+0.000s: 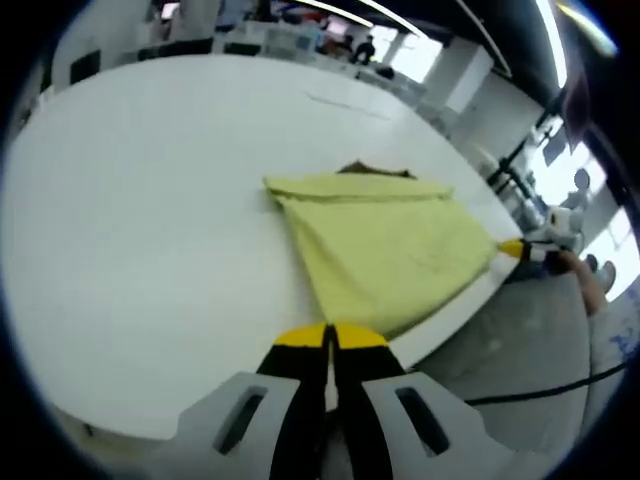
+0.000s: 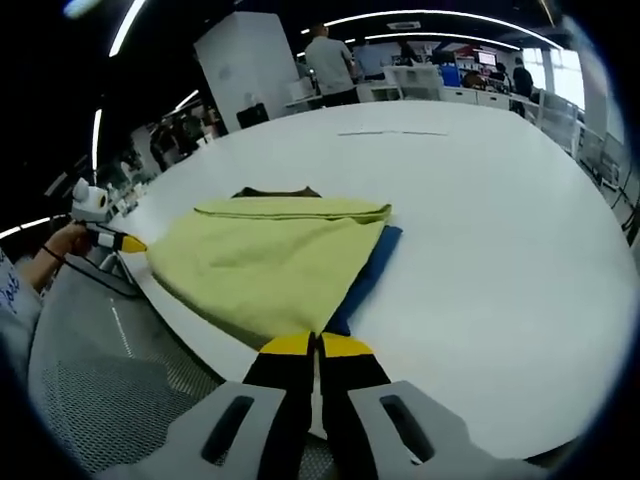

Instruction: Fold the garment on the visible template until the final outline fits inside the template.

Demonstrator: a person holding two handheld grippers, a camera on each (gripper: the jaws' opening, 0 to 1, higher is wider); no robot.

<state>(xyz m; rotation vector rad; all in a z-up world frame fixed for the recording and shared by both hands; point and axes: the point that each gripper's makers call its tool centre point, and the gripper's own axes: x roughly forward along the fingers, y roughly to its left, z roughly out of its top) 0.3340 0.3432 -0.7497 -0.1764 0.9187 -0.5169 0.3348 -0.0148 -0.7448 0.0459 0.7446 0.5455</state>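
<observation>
A yellow garment (image 1: 385,245) (image 2: 265,255) lies folded on the white table (image 1: 150,200) (image 2: 500,230), close to its near edge. A dark blue template (image 2: 368,272) sticks out from under one side of it. At the far fold a dark brown strip (image 1: 375,168) (image 2: 275,190) peeks out. My left gripper (image 1: 330,337) (image 2: 130,243) is shut on one near corner of the garment. My right gripper (image 2: 318,345) (image 1: 512,249) is shut on the other near corner. A hand (image 2: 62,242) holds the left gripper.
The table's rounded edge runs just under both grippers, with grey floor (image 1: 520,340) (image 2: 90,350) and a black cable (image 1: 545,388) below it. A thin line (image 1: 345,103) (image 2: 390,132) marks the far tabletop. People stand by desks at the back (image 2: 325,60).
</observation>
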